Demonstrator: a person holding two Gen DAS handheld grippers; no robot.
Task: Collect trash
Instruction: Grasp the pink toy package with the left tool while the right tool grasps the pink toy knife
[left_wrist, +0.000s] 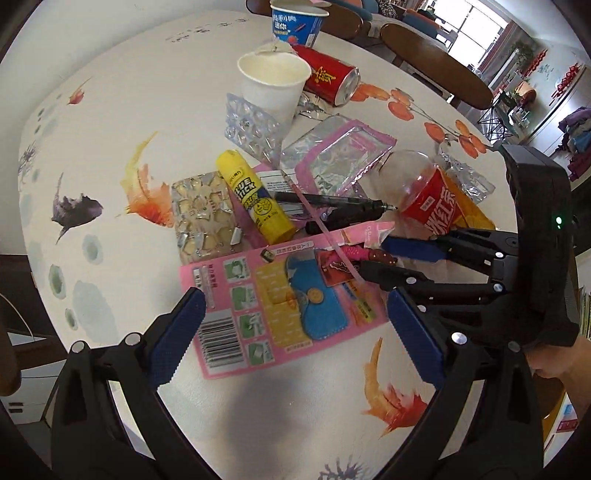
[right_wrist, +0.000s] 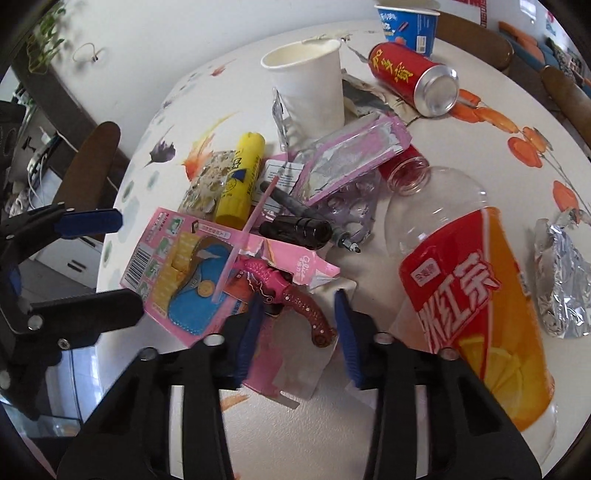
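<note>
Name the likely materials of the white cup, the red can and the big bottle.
White cup: matte paper, rolled rim. Red can: metal, probably aluminium, with its bare silvery end showing. Big bottle: clear glossy plastic, see-through above the red and orange label.

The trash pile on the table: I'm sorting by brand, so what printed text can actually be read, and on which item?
"GLUE STICK" on the yellow glue stick.
"冰红茶" on the plastic bottle label.
"迷你" on the blue cup.
"Glico" on the torn pink wrapper.
Gold characters on the red can: too stylised to read.
Barcode and small print on the pink packaging card: too small to read.
</note>
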